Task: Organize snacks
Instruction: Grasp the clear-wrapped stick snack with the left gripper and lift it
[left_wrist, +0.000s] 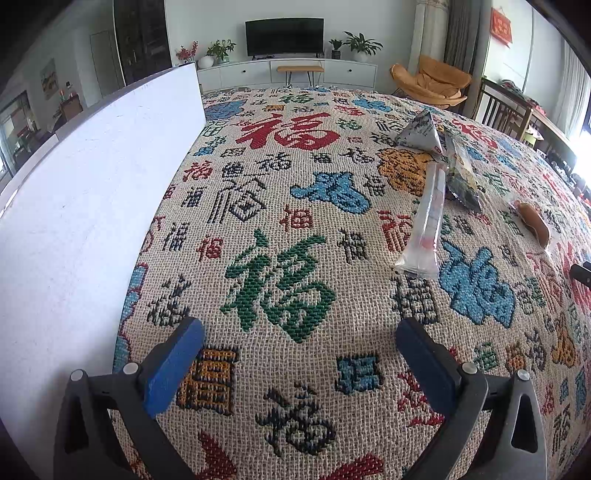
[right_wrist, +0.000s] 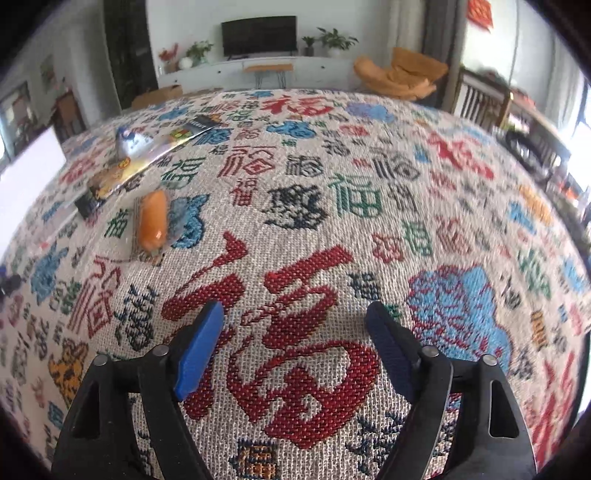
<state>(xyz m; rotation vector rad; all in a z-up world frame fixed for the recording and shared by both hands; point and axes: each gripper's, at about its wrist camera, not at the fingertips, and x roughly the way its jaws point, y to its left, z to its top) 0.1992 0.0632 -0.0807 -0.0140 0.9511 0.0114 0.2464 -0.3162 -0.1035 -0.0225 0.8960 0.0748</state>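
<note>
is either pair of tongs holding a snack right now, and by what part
Nothing is held. The left tongs and right tongs both stand open over the patterned cloth, nothing between their pads.

Four snack packs (left_wrist: 424, 221), one white box (left_wrist: 92, 184), two grippers (left_wrist: 299, 354).

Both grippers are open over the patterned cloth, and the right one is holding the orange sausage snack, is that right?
Not quite. The right gripper is open and holds nothing; the right wrist view shows the orange sausage snack lying on the patterned cloth, off to its left. The left gripper is open too.
</note>
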